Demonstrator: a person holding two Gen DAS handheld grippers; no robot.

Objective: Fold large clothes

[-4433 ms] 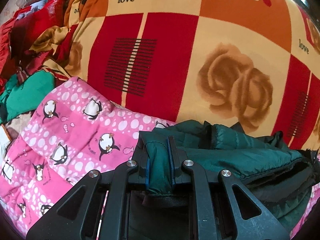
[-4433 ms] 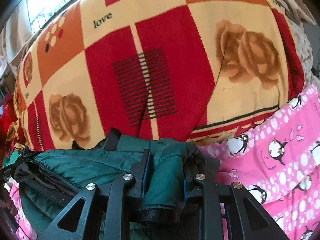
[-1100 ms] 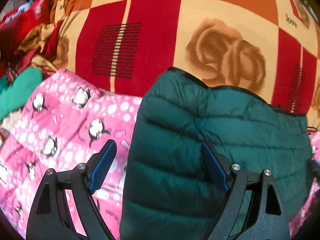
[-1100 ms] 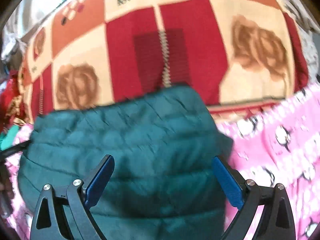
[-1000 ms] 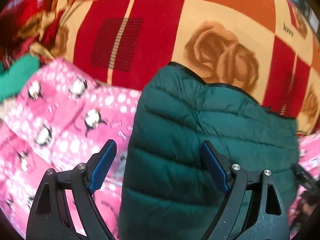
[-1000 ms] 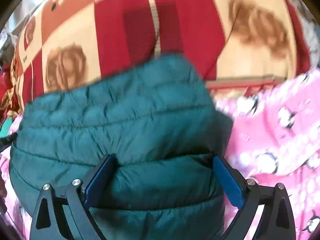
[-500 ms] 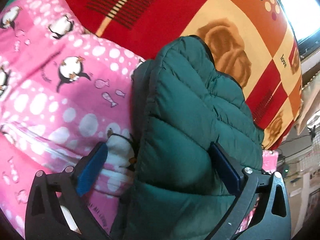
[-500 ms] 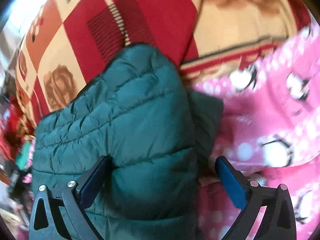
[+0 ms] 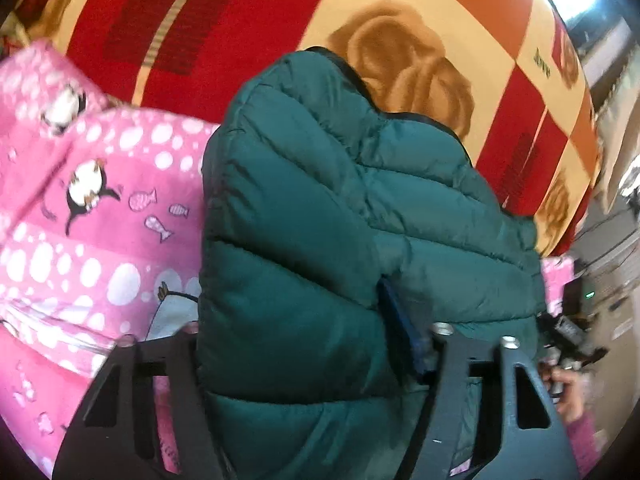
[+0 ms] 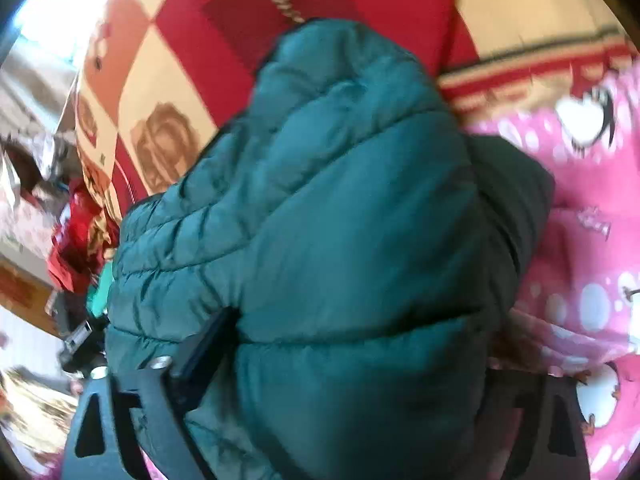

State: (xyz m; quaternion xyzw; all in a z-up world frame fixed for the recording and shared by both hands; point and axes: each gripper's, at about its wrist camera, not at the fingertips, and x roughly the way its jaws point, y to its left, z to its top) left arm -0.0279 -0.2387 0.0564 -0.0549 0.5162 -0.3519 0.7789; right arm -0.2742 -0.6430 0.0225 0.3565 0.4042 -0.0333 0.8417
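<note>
Lying folded into a thick bundle, the dark green puffer jacket point(image 9: 320, 208) rests on a pink penguin-print blanket point(image 9: 80, 216), its far edge against a red, cream and orange rose-patterned blanket point(image 9: 248, 12).

The left claw point(image 9: 288, 344) straddles the jacket's left end; its jaws have just been closing, and the blue pad of one finger point(image 9: 400, 320) presses a dent into the quilted fabric, while the other finger is hidden behind the bundle. The right claw point(image 10: 352, 360) spans the jacket's right end the same way, its jaws also just narrowing, one pad point(image 10: 204, 344) sunk into a seam and the opposite finger dark and blurred beside a black lining flap point(image 10: 516, 200). A hand point(image 9: 568, 396) shows at the left view's lower right edge.
</note>
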